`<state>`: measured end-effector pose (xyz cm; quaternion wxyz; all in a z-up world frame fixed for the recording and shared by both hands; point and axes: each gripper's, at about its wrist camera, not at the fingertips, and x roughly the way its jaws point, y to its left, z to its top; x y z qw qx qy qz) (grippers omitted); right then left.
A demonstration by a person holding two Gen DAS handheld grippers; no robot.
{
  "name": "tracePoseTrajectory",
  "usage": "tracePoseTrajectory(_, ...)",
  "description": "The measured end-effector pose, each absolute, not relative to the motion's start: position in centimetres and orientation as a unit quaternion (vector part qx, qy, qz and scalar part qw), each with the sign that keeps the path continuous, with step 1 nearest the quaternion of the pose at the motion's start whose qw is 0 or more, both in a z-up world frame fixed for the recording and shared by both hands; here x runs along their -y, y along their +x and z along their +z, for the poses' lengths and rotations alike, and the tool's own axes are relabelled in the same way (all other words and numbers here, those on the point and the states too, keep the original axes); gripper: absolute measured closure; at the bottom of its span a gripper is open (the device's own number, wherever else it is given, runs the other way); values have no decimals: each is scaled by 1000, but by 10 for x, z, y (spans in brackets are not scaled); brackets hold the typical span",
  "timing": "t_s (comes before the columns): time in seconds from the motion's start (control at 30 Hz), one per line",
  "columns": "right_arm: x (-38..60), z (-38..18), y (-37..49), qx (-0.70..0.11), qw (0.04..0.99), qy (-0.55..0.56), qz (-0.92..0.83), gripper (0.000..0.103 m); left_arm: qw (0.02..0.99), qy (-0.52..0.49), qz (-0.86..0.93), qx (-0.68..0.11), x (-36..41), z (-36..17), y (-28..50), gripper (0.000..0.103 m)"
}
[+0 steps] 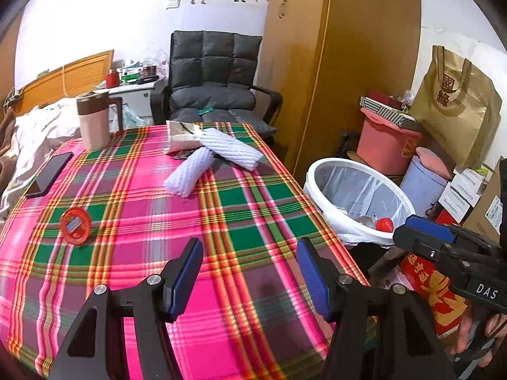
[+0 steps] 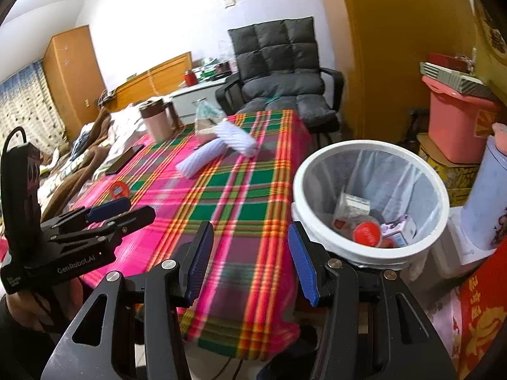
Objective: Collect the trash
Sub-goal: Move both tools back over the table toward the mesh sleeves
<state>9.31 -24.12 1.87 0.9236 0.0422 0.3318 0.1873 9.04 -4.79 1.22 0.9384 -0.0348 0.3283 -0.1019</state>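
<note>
Two grippers hang empty over the near edge of the plaid surface point(image 1: 221, 209), between pickups as I judge it. Going left to right: an orange lid point(image 1: 75, 225), two white foam sleeves point(image 1: 190, 174) and a wrapper point(image 1: 182, 136) remain to collect; the bin point(image 1: 358, 199) stands just beside the surface. The left gripper point(image 1: 250, 280) tilts down, jaws wide and bare. The right gripper point(image 2: 250, 262), near the bin, also gapes empty. Next move calls for reaching forward to a sleeve.

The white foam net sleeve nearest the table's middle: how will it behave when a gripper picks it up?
The foam net sleeve looks hollow and ribbed, so probably very light and squashy. Its tube shape may roll on the tablecloth if nudged.
</note>
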Motion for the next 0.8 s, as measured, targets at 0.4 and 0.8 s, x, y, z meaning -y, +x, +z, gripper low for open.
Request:
tracePoseTrajectory(0.4, 217, 24, 89, -331, 918, 29, 215, 52, 940, -57, -81, -328, 11, 14, 69, 42)
tracePoseTrajectory(0.8, 205, 26, 104, -333, 916, 26, 222, 52, 937, -72, -48, -338, -17, 11, 77, 42)
